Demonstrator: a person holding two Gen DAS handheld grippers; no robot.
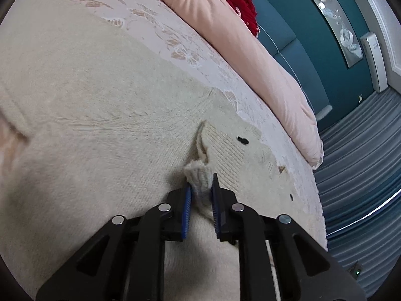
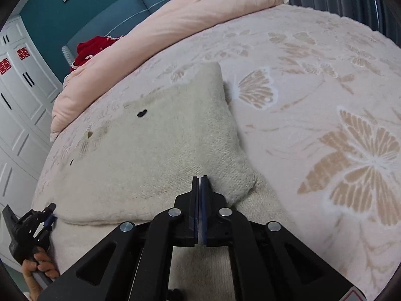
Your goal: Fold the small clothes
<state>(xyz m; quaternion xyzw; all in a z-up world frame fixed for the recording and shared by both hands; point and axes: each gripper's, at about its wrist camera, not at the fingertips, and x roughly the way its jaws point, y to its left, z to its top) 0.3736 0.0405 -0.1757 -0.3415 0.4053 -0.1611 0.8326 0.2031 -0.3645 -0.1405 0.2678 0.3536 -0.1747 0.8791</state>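
A cream knitted small garment (image 2: pixel 155 155) is spread on the bed, over a pale pink bedspread with beige butterfly patterns (image 2: pixel 325 100). Part of it is folded over itself, so that a thick fold edge is seen along its near side. Small dark marks are seen on the knit near its far edge.

A bunched tuft of the cream knit is seen between the blue pads of the left tool (image 1: pixel 201 190), whose jaws stand slightly apart; whether the pads press on the tuft cannot be told. In the right wrist view this tool is held by a hand (image 2: pixel 37 268) at the garment's left corner.

The right tool (image 2: pixel 200 183) is clenched, its pads pressed together at the fold's right end; whether cloth is pinched cannot be told.

A rolled pink quilt (image 2: pixel 163 25) lies along the bed's far side, with a red cloth (image 2: pixel 87 50) beyond it.
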